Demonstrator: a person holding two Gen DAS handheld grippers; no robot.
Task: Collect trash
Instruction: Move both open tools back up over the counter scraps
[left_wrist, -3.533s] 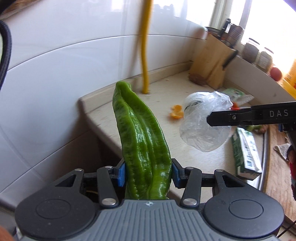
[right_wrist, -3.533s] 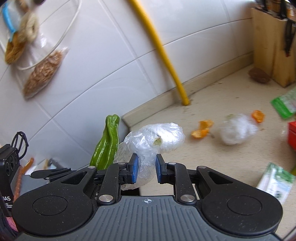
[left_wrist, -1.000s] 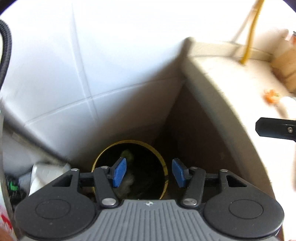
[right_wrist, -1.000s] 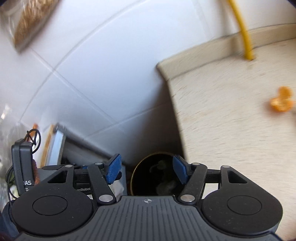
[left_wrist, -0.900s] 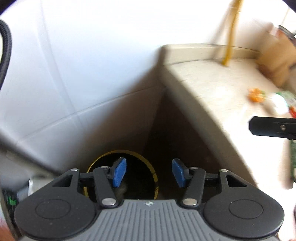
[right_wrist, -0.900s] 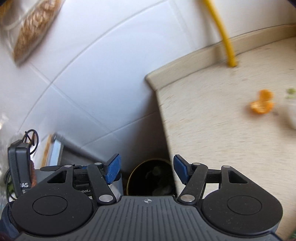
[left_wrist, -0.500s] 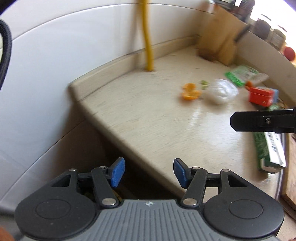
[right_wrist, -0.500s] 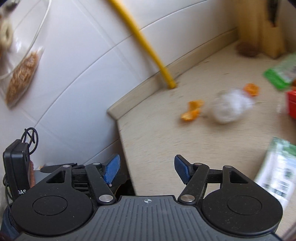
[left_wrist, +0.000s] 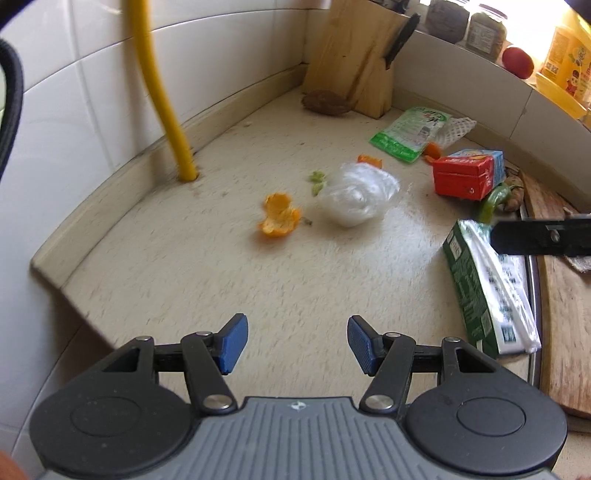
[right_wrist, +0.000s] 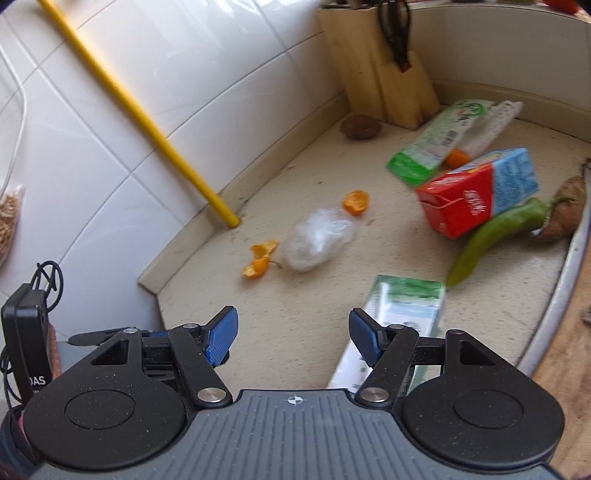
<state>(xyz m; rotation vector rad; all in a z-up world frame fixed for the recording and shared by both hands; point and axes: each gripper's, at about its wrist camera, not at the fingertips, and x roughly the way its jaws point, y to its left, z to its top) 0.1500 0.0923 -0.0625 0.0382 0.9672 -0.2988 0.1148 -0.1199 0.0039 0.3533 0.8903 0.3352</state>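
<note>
Litter lies across the beige counter (left_wrist: 207, 280). An orange peel (left_wrist: 279, 220) sits beside a crumpled clear plastic bag (left_wrist: 356, 199). Further right are a red and blue carton (left_wrist: 467, 173), a green packet (left_wrist: 410, 133) and a green and white carton (left_wrist: 487, 288). In the right wrist view I see the same peel (right_wrist: 260, 257), bag (right_wrist: 319, 239), red carton (right_wrist: 476, 192), a green pepper (right_wrist: 495, 236) and the green and white carton (right_wrist: 399, 314). My left gripper (left_wrist: 294, 343) is open and holds nothing, above the counter's near edge. My right gripper (right_wrist: 291, 338) is open too, just over the green and white carton.
A yellow pipe (left_wrist: 162, 92) rises from the counter by the tiled wall. A wooden knife block (left_wrist: 356, 59) stands in the far corner with a brown lump (left_wrist: 325, 103) in front. A wooden board (left_wrist: 565, 295) runs along the right. Jars (left_wrist: 484, 29) line the sill.
Both grippers rose from over the dark bin beside the counter and swung right to face the counter. Earlier the left held a green pepper and the right a plastic bag; both are now open.
</note>
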